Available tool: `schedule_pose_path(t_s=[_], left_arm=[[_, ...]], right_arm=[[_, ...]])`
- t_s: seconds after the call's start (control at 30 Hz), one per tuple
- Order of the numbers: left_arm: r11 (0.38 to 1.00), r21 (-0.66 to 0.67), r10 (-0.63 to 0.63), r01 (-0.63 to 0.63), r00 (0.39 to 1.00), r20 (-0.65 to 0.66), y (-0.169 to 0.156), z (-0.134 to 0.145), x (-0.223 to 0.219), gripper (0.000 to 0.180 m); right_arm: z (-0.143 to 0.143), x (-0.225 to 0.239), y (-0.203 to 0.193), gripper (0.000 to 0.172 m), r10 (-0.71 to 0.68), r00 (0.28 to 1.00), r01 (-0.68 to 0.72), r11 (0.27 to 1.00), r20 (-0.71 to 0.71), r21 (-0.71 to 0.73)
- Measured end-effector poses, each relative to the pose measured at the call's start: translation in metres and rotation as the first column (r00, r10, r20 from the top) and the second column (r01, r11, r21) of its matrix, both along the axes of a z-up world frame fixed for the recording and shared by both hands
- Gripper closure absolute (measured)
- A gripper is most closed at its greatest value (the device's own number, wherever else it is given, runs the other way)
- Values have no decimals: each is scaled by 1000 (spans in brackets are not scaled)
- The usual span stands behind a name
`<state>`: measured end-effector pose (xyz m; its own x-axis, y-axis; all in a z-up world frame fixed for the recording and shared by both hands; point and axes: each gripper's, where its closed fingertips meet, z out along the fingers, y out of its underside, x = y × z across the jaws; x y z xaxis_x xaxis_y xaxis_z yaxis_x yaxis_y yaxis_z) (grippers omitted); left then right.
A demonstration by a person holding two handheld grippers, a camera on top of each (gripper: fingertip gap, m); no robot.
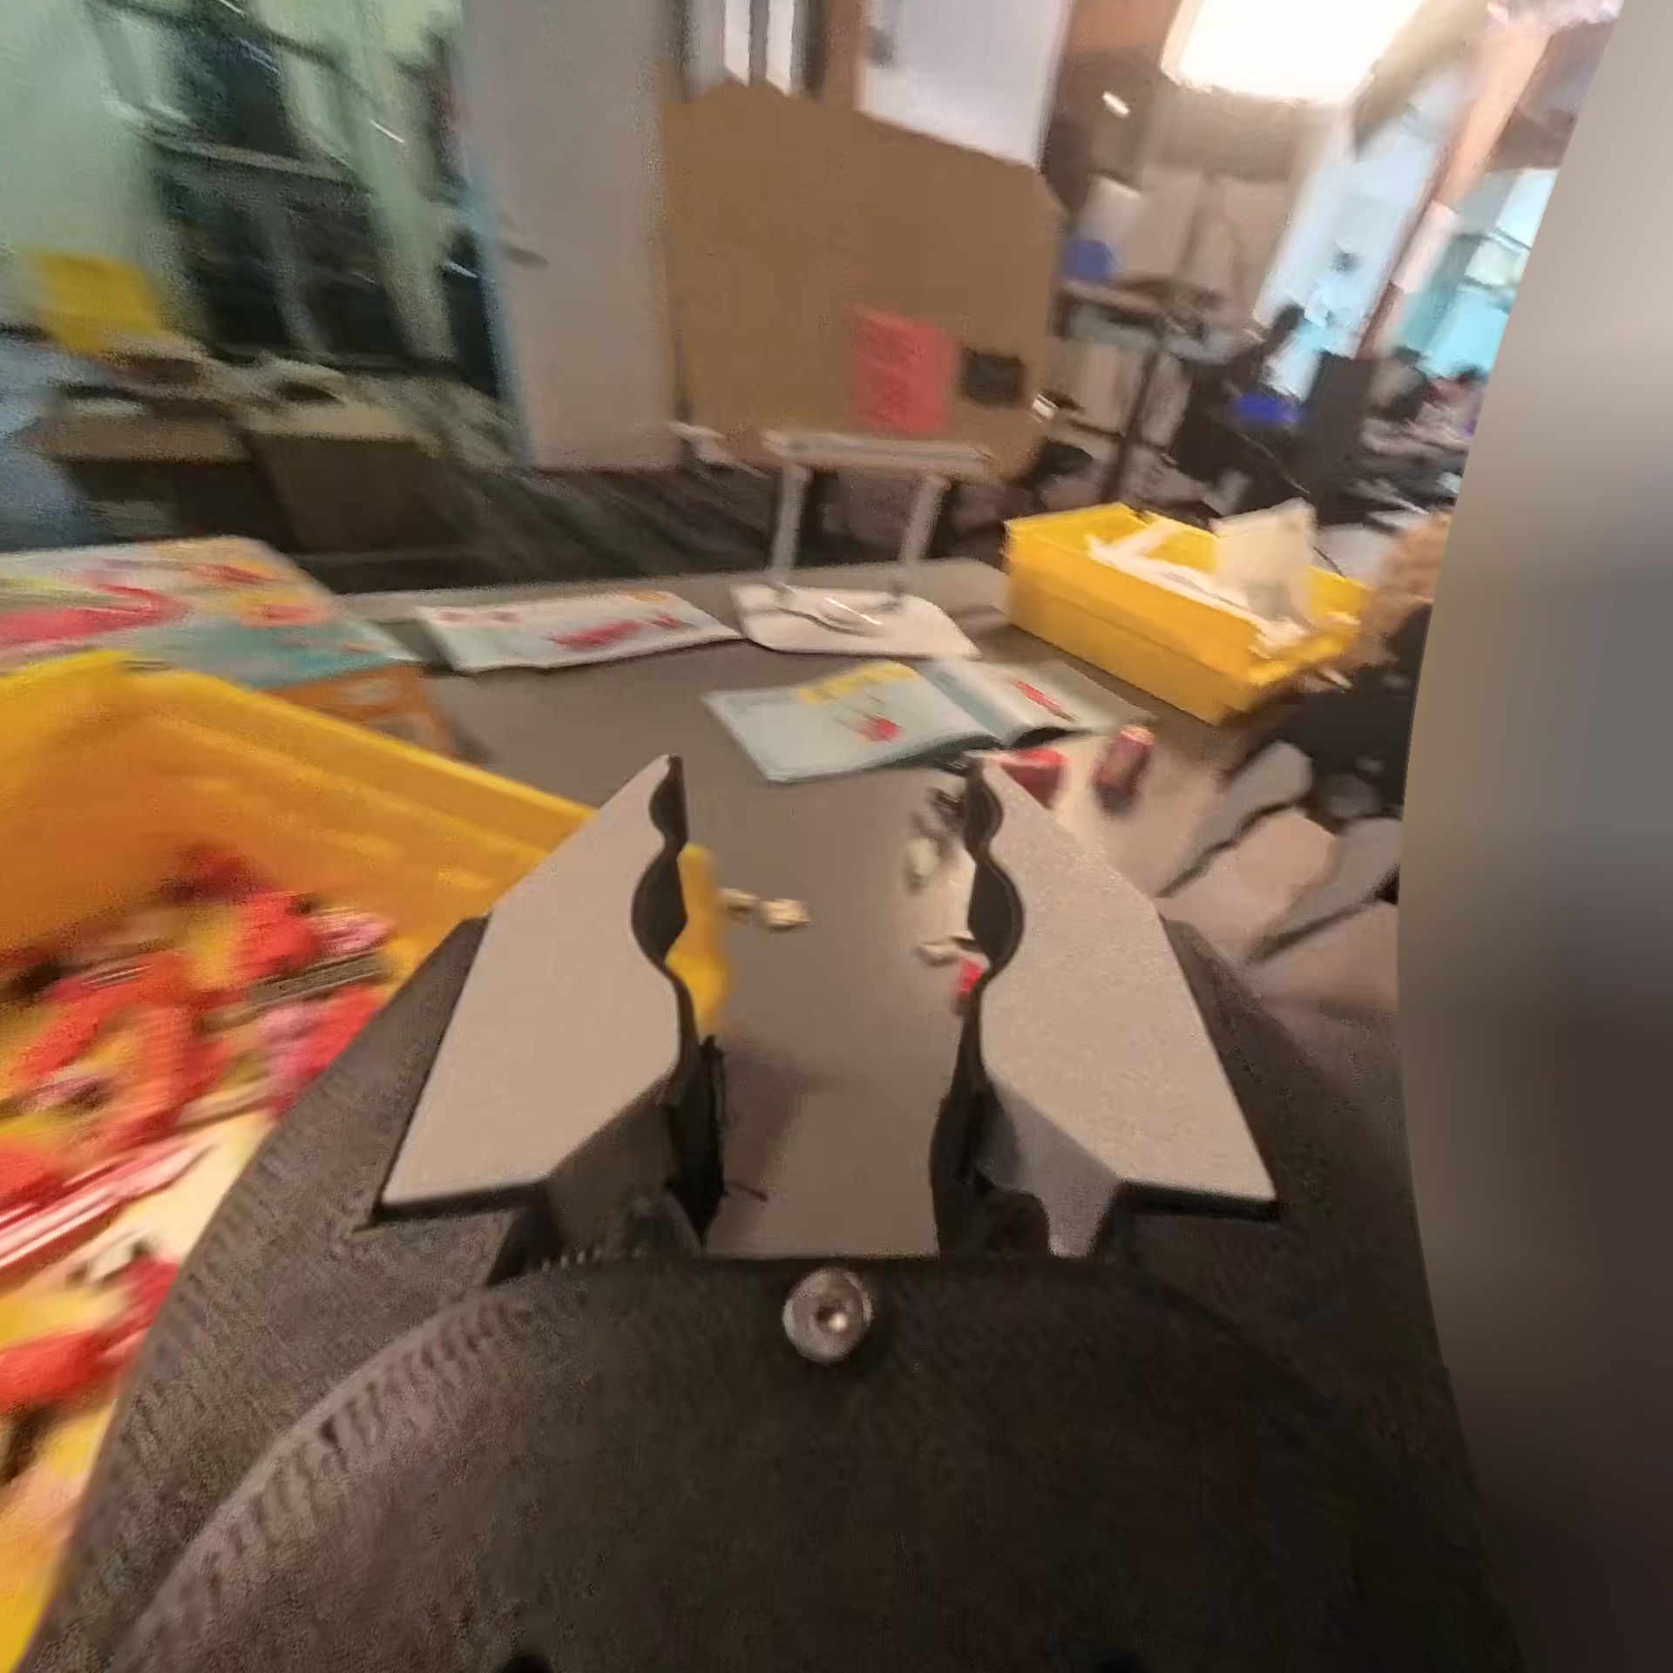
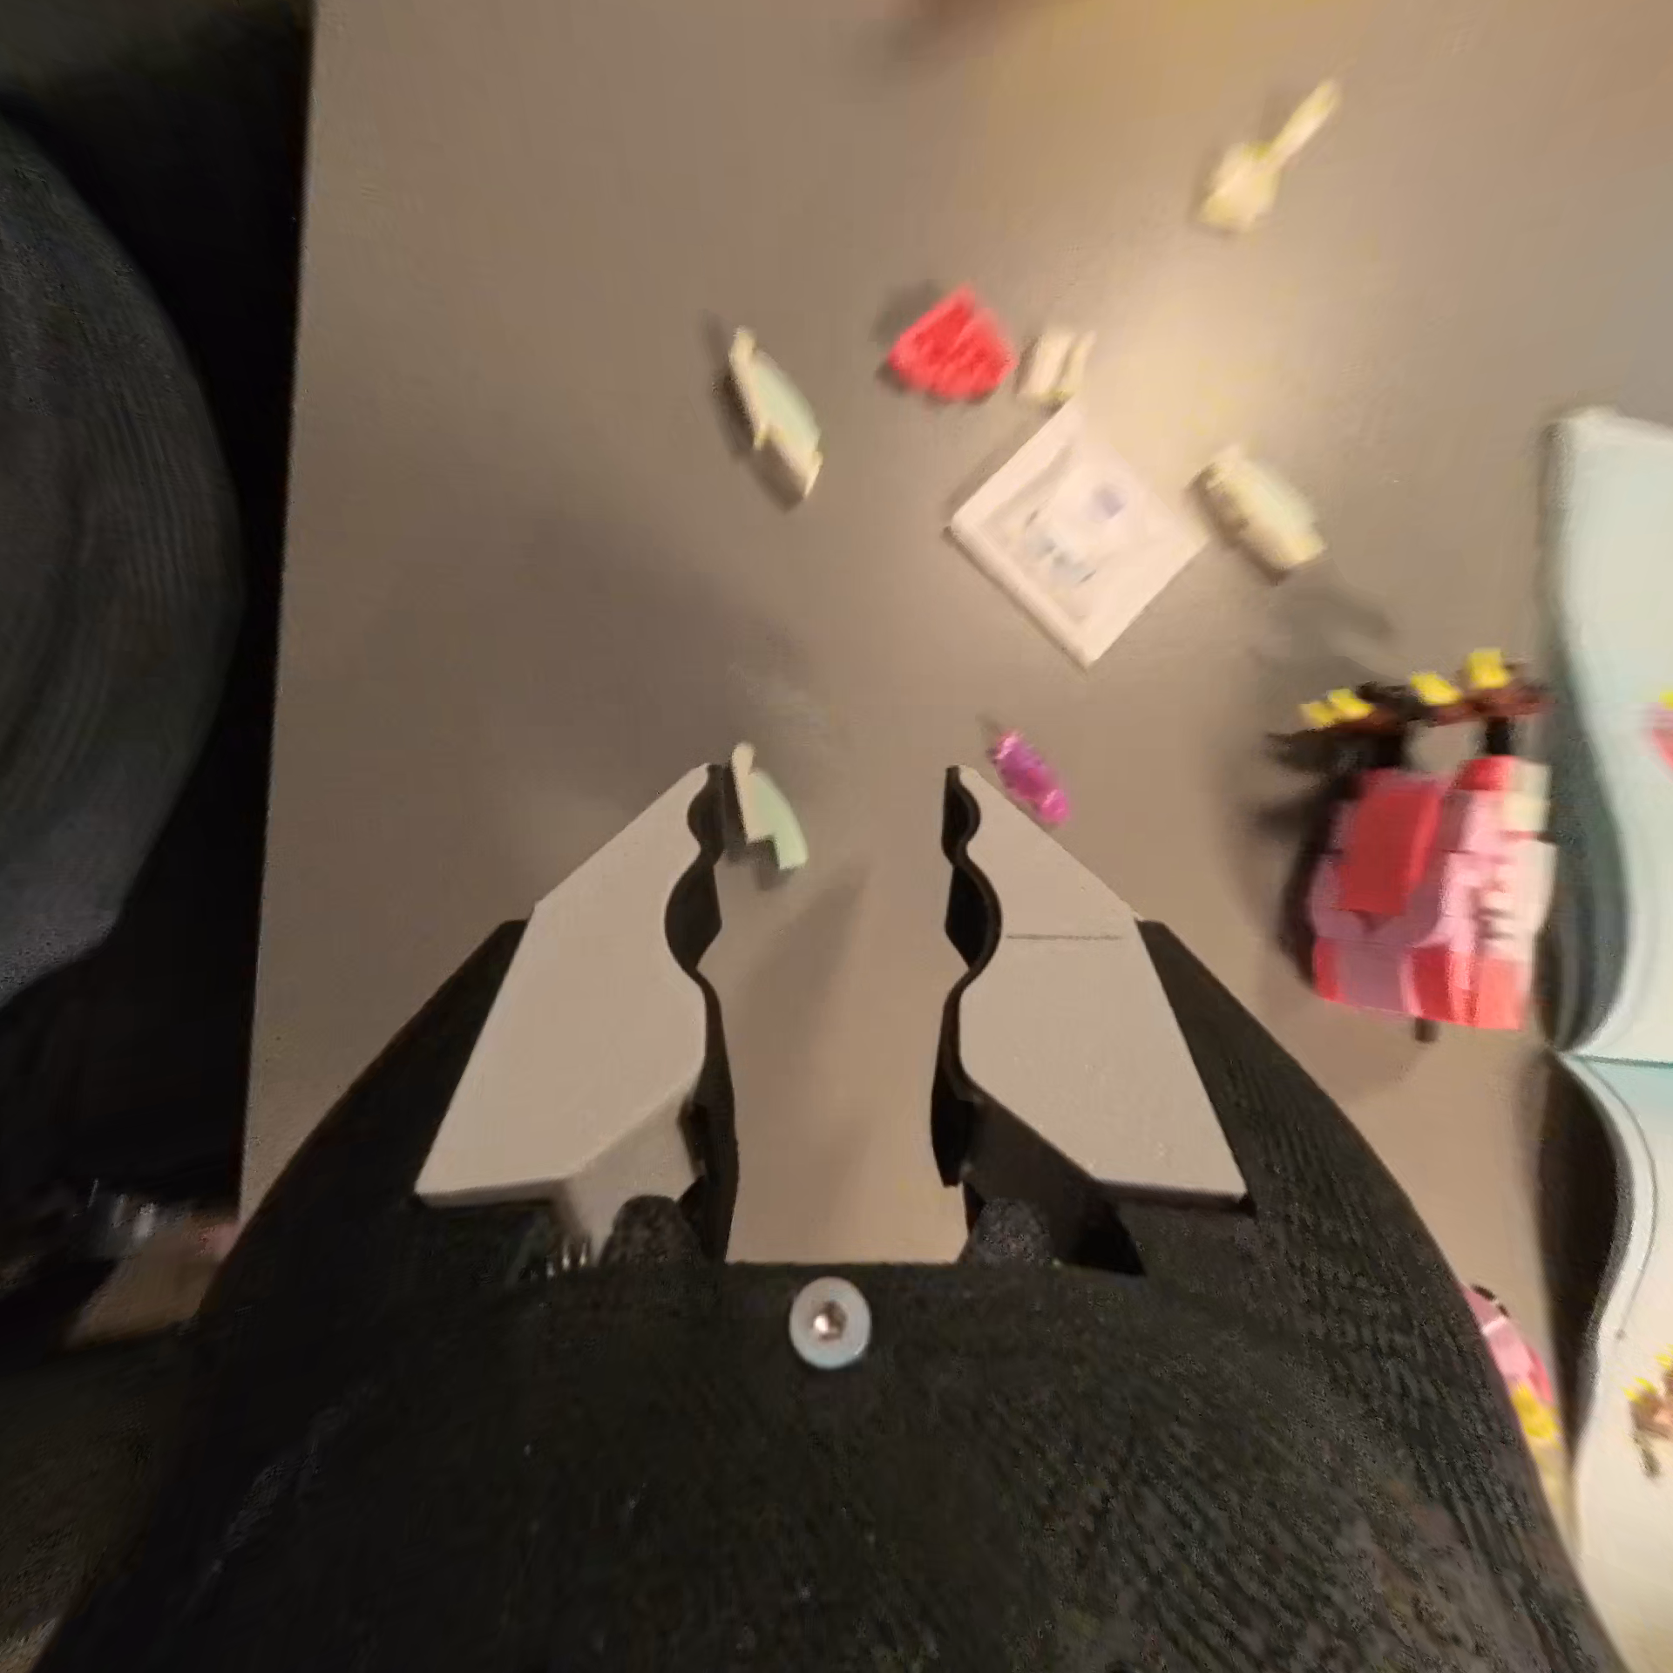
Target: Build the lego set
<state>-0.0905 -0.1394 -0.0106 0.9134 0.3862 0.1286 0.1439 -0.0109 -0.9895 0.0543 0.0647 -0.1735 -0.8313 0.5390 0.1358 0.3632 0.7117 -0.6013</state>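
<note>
Hovering over the grey table [image 2: 543,453], both your grippers stand wide open. Your left gripper [image 1: 824,788] holds nothing — the big yellow bin [image 1: 272,797] of red and pink bricks sits just left of it. Your right gripper [image 2: 828,779] grips nothing either — a pale green piece [image 2: 765,819] lies beside its left finger, the other pad well apart, with a small magenta piece [image 2: 1032,779] just past its right finger.

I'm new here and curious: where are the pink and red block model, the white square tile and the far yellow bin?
Pink and red block model [image 2: 1421,905], right wrist view, its red front.
White square tile [image 2: 1077,534], right wrist view, its middle.
Far yellow bin [image 1: 1150,625], left wrist view, its side wall.
</note>
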Motion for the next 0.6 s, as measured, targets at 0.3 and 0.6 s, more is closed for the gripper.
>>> schedule_pose_path(t_s=[0.3,0.6], left_arm=[[851,336,420,-403,907,24,-148,14,-78,119],[810,386,482,-442,876,-7,-167,-1,-93,122]], right_arm=[[133,-28,148,161,-736,69,299,660,-674,-689],[109,-22,202,171,-769,-94,550,489,-632,-677]])
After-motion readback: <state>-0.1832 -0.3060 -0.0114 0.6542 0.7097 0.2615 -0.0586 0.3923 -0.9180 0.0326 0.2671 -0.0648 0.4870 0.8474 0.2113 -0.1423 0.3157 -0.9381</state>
